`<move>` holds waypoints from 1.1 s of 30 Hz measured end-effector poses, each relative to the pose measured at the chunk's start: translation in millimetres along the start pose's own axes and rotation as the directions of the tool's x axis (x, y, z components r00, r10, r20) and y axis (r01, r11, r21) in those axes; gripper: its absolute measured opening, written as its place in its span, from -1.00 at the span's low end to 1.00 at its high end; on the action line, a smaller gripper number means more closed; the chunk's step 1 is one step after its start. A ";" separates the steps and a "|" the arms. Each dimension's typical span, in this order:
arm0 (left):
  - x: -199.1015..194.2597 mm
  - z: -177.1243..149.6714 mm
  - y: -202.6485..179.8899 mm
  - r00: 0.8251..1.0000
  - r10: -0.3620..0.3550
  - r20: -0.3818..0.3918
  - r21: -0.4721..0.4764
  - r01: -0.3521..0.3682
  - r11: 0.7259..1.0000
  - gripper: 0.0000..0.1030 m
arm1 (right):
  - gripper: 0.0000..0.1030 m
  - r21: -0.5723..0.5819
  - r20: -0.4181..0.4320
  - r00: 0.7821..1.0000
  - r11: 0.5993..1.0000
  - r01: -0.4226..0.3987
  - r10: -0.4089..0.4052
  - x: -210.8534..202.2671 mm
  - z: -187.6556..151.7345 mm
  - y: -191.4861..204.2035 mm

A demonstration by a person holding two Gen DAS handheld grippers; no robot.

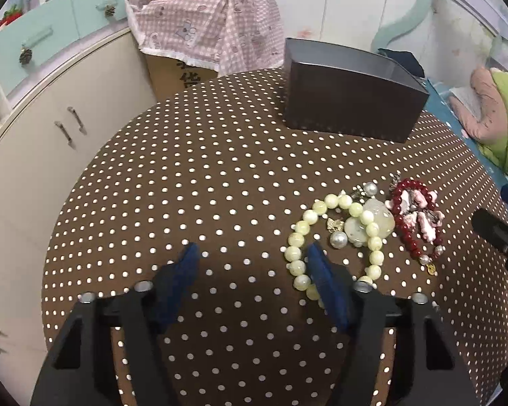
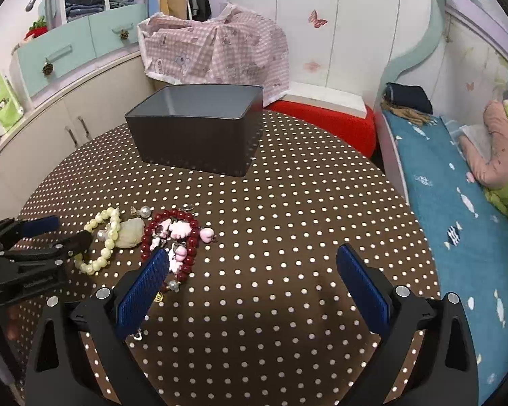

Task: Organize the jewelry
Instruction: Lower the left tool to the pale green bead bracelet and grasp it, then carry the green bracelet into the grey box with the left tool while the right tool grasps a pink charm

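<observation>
— Left wrist view: where's the jewelry?
— The left gripper (image 1: 252,260) is spread wide, holding nothing. The pale green bead bracelet (image 1: 335,237) curls against its right finger on the dotted tablecloth (image 1: 186,186); the red bead bracelet (image 1: 416,220) lies just beyond, the dark box (image 1: 348,98) further back.
— And the right wrist view?
— The right gripper (image 2: 254,264) is also spread, empty. The red bracelet (image 2: 176,237) sits beside its left finger, the green one (image 2: 101,240) near the left gripper (image 2: 64,233)
</observation>
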State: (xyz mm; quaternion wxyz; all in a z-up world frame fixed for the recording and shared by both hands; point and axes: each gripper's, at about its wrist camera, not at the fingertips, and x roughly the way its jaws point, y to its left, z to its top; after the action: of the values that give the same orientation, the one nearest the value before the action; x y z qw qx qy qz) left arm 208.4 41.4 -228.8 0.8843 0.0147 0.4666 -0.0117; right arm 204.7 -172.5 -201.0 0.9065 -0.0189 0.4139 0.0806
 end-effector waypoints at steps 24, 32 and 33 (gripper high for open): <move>-47.4 -27.4 2.5 0.988 -0.137 0.068 0.070 0.132 0.989 -0.85 | 0.02 -0.095 -0.095 0.975 0.973 -0.211 0.202 -15.0 -35.3 51.4; -59.4 -41.7 11.1 0.984 -0.167 0.061 0.062 0.163 0.985 -0.85 | -0.03 -0.151 -0.124 0.976 0.969 -0.196 0.178 -12.3 -53.1 71.7; -60.0 -41.9 11.6 0.983 -0.172 0.061 0.057 0.168 0.984 -0.85 | -0.17 -0.160 -0.121 0.979 0.970 -0.184 0.166 -12.3 -53.1 73.1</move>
State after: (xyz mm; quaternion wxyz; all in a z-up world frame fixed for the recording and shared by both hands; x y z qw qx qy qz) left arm 140.4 55.0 -202.8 0.8942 -0.0026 0.4363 -0.0998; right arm 145.3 -107.4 -224.2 0.8676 -0.0641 0.4533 0.1942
